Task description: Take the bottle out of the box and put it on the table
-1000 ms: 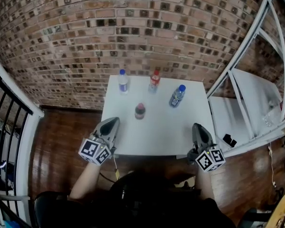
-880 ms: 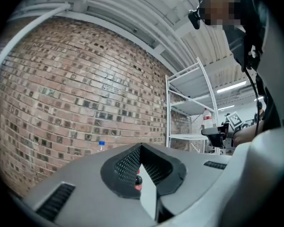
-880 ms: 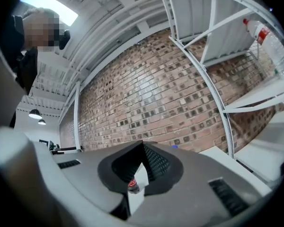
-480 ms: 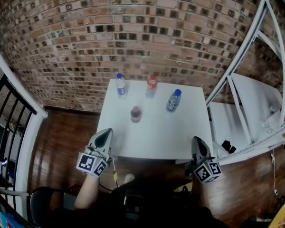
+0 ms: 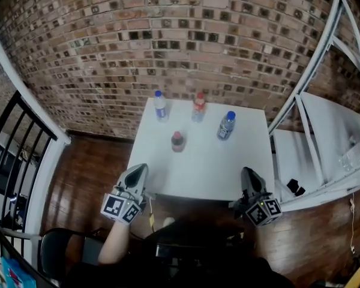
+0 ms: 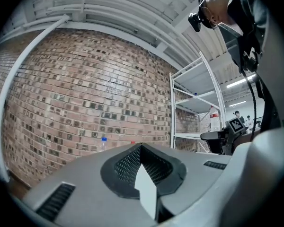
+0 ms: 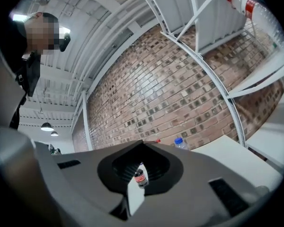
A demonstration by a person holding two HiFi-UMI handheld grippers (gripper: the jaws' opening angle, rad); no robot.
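Four bottles (image 5: 177, 141) stand on the table (image 5: 204, 170), no box in sight; left gripper (image 5: 139, 169) and right gripper (image 5: 248, 173) hover closed and empty, the job apparently done.

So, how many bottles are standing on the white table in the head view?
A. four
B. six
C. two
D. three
A: the white table carries four upright bottles: the back-left blue-capped bottle, the red-capped bottle beside it, the right blue-capped bottle and the small dark bottle in front of them.
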